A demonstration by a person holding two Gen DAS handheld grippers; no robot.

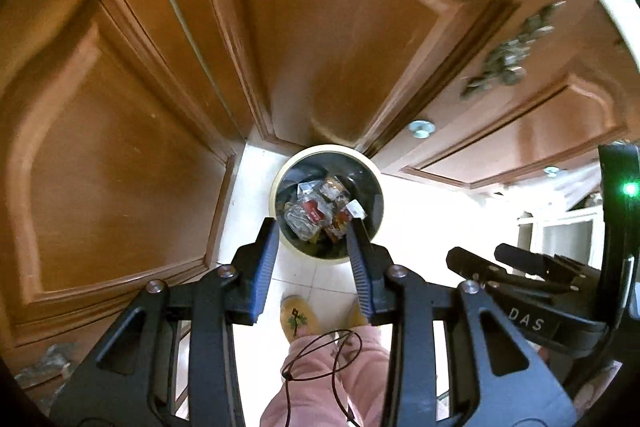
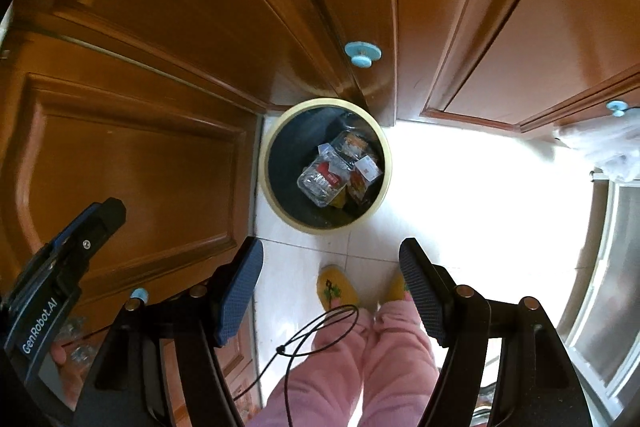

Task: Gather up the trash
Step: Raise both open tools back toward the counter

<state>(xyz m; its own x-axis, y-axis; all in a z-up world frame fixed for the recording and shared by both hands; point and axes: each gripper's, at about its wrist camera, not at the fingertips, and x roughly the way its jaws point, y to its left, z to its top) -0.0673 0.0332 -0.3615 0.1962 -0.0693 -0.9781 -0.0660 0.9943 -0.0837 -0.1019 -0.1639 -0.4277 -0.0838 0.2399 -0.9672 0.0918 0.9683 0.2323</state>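
Trash (image 2: 340, 169) lies inside one round bin (image 2: 276, 131) that stands on the pale tiled floor (image 2: 460, 187), tucked against the wooden cabinet doors (image 2: 140, 155). You have one bin and one heap in it. Within the heap you can count one clear crumpled plastic bottle with a red label (image 2: 320, 183), one small white box (image 2: 368, 169) at its right edge, and one clear wrapper with orange print (image 2: 352, 143) toward the far side; the rest is too jumbled to count. The bin has a cream rim and a dark liner, and the trash fills only its bottom.

Your two grippers both point steeply down over the bin. The left gripper (image 1: 314, 231) has its blue-padded fingers (image 1: 264, 267) a modest way apart, with nothing between them; in its own view the tips frame the bin's near rim. The right gripper (image 2: 332, 259) stands wider, its two pads (image 2: 240, 291) well apart and empty, over the floor just short of the bin.

Below you there are two yellow slippers (image 2: 336, 291) and two pink trouser legs (image 2: 360, 367), with one thin dark cord (image 2: 320, 331) looping in front of them. You can count three pale blue cabinet knobs (image 2: 362, 53) in the right wrist view, one on each of three doors.
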